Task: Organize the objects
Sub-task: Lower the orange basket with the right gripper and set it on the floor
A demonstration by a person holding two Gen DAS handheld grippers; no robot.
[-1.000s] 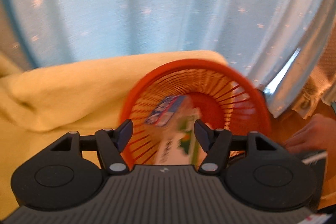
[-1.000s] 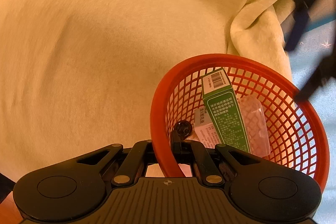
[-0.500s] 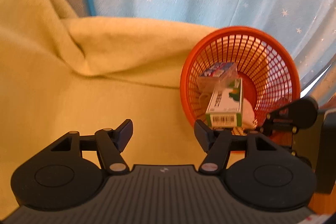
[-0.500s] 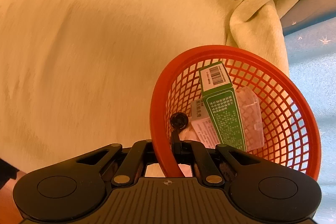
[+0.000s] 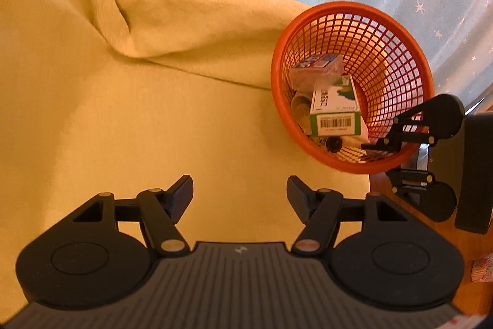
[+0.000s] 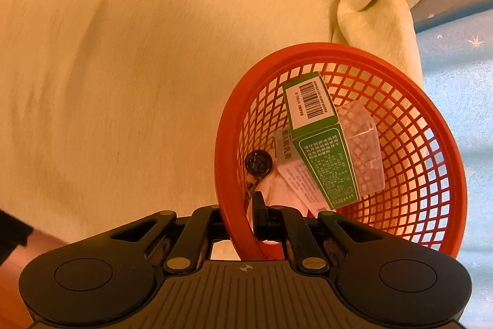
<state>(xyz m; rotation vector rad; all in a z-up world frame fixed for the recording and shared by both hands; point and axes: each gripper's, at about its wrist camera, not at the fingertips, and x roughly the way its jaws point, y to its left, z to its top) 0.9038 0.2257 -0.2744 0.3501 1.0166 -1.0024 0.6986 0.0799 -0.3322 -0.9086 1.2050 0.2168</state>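
Since the earlier frame, we had drawn the left gripper (image 5: 239, 190) back from the orange basket (image 5: 279, 60) (jaws wide, empty), leaving the green box (image 5: 334, 108) inside; we judged that item stowed. It hovered level over the yellow blanket (image 5: 123, 113). In the right wrist view, our right gripper (image 6: 246, 224) was clamped narrow on the basket's near rim, tilting the basket with the green box and a clear plastic case (image 6: 363, 150) resting inside.
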